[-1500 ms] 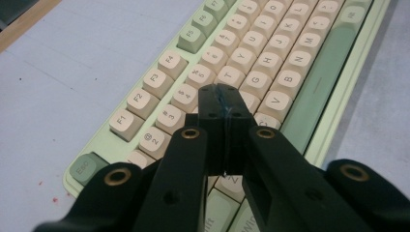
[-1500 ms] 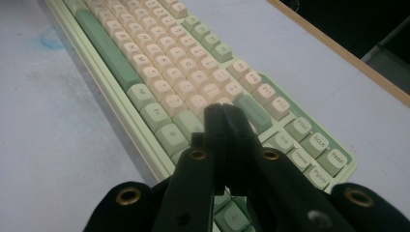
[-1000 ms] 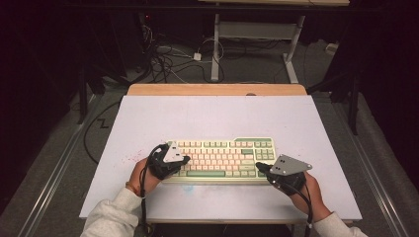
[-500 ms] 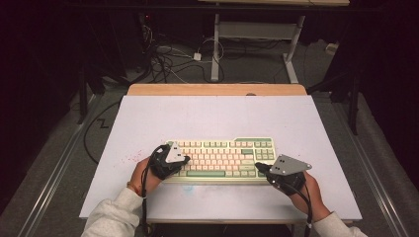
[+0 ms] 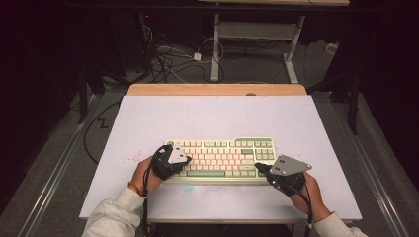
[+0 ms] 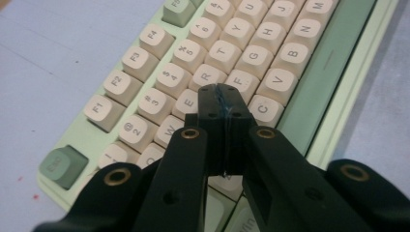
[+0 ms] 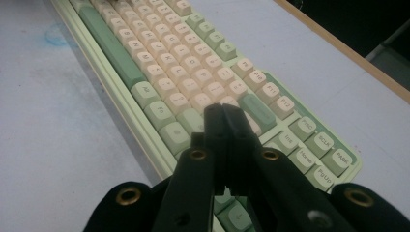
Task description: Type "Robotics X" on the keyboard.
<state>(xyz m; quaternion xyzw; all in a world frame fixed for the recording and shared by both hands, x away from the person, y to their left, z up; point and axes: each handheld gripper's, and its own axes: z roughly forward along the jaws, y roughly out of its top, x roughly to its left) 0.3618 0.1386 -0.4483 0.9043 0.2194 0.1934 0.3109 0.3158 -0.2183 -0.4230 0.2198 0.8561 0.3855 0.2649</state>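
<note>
The keyboard [image 5: 222, 157] lies near the front edge of the table [image 5: 217, 113] — lots of bare room behind it. The left gripper [image 6: 224, 96] sits over its left end, the right gripper [image 7: 223, 112] over its right end — both pinched tight together, holding nothing.

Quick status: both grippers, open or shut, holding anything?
Left gripper: shut, nothing held, tips over the keyboard letter keys.
Right gripper: shut, nothing held, over the keyboard's right end.

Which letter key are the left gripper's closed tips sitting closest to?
The D key, mostly hidden under the shut tips of the left gripper. Its neighbours E, R, F and C stay readable around them.
</note>
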